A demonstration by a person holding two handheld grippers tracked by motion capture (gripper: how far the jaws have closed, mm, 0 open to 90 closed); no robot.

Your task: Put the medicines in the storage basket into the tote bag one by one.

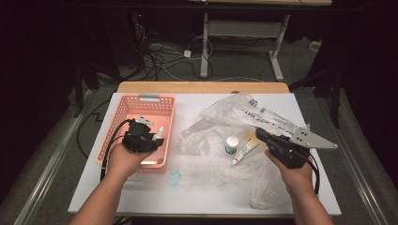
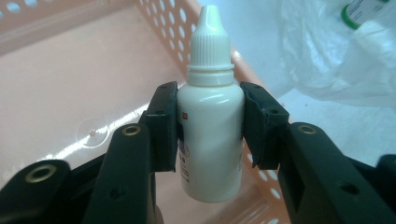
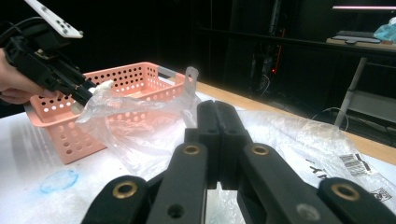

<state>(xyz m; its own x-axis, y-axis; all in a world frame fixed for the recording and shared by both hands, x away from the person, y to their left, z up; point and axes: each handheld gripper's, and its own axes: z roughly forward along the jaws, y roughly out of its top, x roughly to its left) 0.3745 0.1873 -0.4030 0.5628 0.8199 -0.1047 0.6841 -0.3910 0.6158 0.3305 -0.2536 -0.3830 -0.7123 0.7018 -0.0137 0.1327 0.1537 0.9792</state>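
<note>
my left gripper (image 2: 210,126) pinches the white dropper bottle (image 2: 211,126) by its smooth sides, over the pink basket's (image 1: 123,112) near right corner. it could slip or clip the rim. my right gripper (image 3: 217,140), jaws pressed together and empty, sits at the plastic bag (image 1: 244,110).

High view looks down; gripper views, close, share the basket (image 1: 123,116).

A small white plastic dropper bottle (image 2: 211,126) with a ribbed, pointed cap stands upright, clamped at its shoulders, over the near right corner of a pink perforated plastic basket (image 2: 70,88), its printed label turned partly aside.
</note>
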